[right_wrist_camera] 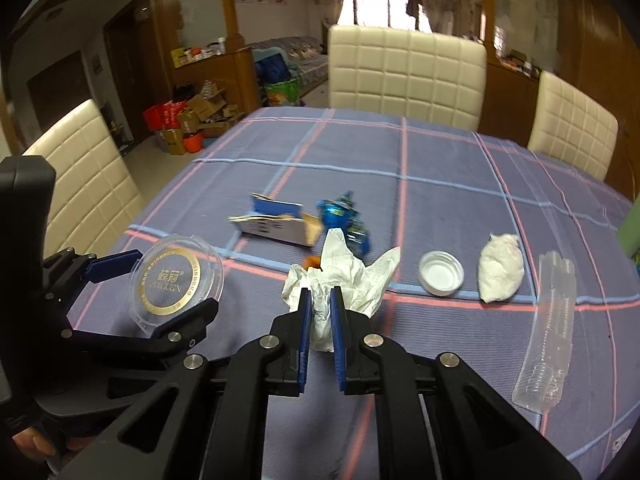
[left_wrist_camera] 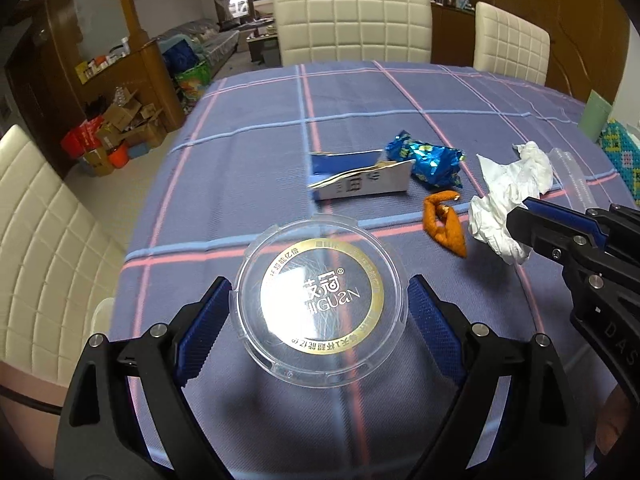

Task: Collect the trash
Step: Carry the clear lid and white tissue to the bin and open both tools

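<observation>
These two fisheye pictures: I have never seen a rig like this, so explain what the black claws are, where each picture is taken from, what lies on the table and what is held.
The claws are hand-held two-finger grippers, one per hand, each carrying a camera looking along its fingers.

In the left wrist view, the left gripper stands open around a clear round lid; whether it grips yet is unclear.

In the right wrist view, the right gripper is shut on a crumpled white tissue.

On the checked tablecloth lie a torn blue and white carton, a blue foil wrapper, an orange scrap, a small white cap, another white wad and a clear plastic sleeve.
</observation>
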Available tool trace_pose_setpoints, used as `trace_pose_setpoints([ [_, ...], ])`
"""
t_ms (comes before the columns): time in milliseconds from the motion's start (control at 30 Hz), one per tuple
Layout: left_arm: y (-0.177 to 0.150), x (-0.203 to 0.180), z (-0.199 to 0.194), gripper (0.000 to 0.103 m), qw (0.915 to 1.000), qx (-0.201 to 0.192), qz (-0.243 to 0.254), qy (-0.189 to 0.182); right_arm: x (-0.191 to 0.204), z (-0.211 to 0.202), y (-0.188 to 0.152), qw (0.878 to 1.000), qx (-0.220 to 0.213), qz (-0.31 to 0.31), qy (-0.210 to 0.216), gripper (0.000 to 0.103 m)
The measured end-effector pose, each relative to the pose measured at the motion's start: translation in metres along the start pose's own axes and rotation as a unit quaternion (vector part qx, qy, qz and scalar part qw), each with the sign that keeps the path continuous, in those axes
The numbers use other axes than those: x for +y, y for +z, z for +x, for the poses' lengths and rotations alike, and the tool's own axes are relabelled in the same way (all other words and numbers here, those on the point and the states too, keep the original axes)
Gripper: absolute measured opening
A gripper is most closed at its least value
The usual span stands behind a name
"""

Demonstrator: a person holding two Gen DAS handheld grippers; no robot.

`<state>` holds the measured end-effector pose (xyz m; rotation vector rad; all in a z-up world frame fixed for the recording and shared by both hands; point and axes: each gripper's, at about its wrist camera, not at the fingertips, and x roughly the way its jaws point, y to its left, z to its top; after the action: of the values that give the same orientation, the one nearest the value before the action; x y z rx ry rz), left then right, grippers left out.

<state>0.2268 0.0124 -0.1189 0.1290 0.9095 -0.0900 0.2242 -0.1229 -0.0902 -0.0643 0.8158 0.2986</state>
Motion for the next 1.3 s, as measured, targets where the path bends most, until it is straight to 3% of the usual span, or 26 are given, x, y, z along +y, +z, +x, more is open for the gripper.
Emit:
trace_pose_setpoints([
  [700,-0.068,0.125,-0.095,0.088,0.992,-0.049,-0.093,0.07,0.141,-0.032,0.001,0.992,-0.023,-0.113,0.045,0.01],
  [1300,-0.1,0.208,-0.091,0.088,0.9798,-0.04,-0.145,0.132,0.223,-0.004,0.007,0.981,-0.007,-0.177,0.072,0.01],
])
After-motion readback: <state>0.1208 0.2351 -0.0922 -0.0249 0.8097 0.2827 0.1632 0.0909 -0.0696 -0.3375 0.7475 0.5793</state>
